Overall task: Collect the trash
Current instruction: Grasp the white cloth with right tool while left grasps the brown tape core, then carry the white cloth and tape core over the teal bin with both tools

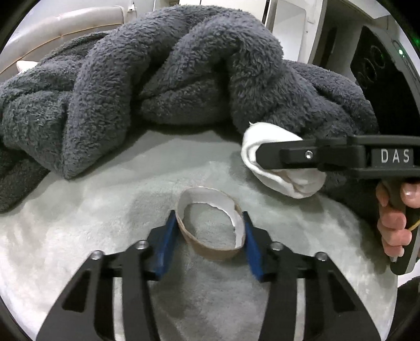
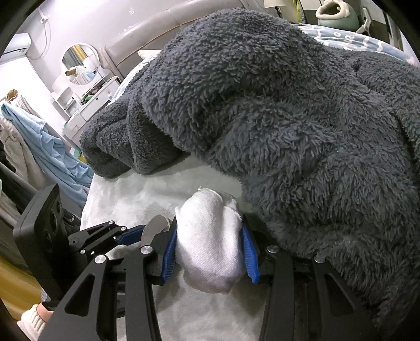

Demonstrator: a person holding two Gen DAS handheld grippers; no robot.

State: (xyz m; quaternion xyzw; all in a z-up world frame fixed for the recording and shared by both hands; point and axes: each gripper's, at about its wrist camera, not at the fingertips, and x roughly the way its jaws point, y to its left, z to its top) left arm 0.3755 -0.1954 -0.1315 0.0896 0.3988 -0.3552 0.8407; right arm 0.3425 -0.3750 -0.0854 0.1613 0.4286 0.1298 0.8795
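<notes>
A squashed cardboard tape ring (image 1: 210, 244), brown outside and white inside, sits between the blue pads of my left gripper (image 1: 208, 230), which is shut on it just above the pale fleece bed cover (image 1: 78, 209). My right gripper (image 2: 207, 245) is shut on a white balled cloth wad (image 2: 208, 241), held low over the cover beside the dark blanket. The same wad (image 1: 286, 181) and the right gripper (image 1: 262, 154) show at the right of the left wrist view. The left gripper (image 2: 147, 233) shows at lower left of the right wrist view.
A bulky dark grey fleece blanket (image 1: 162, 73) is heaped across the bed behind both grippers and also fills the right wrist view (image 2: 288, 110). A padded headboard (image 2: 157, 23) stands behind it. A light blue cloth (image 2: 44, 141) hangs at the bed's left side.
</notes>
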